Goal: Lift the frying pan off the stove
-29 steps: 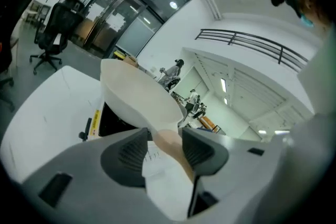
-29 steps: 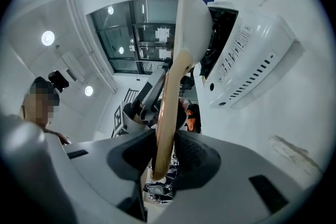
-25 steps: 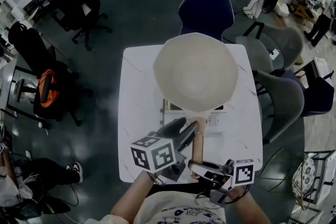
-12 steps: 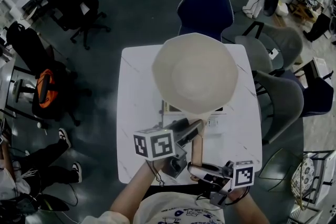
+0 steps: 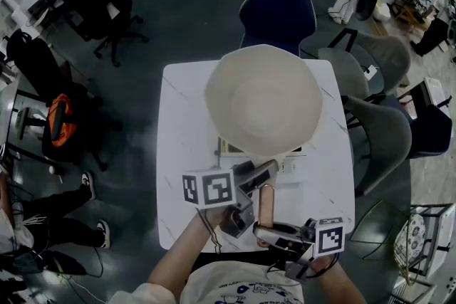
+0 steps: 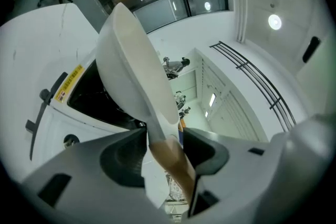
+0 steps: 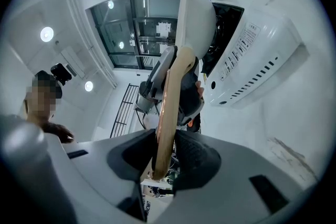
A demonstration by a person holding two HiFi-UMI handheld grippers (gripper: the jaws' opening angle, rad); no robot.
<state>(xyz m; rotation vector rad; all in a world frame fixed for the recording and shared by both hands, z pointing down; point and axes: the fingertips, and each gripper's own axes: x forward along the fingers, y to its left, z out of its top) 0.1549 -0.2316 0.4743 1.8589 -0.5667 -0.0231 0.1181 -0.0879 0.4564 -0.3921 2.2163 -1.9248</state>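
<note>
A cream frying pan [image 5: 263, 100] sits over a white stove with a black top [image 5: 226, 147] on the white table [image 5: 182, 153]. Its wooden handle [image 5: 266, 201] points toward me. My right gripper [image 5: 262, 230] is shut on the handle's near end; in the right gripper view both pads press the wood [image 7: 164, 134]. My left gripper [image 5: 265, 171] straddles the handle close to the pan. In the left gripper view the handle [image 6: 173, 162] runs between the jaws, with a slit of background showing beside the right pad. The pan [image 6: 131, 65] rises tilted above the stove [image 6: 58, 118].
A blue chair [image 5: 278, 11] stands at the table's far edge and grey chairs [image 5: 385, 132] along its right side. A black office chair [image 5: 107, 11] and an orange bag [image 5: 60, 117] are at the left. A person's feet [image 5: 92, 185] rest on the floor nearby.
My left gripper has slid right and rolled, bringing its jaws around the handle just below the pan. The right gripper and the pan have stayed put. The seated person's legs shifted.
</note>
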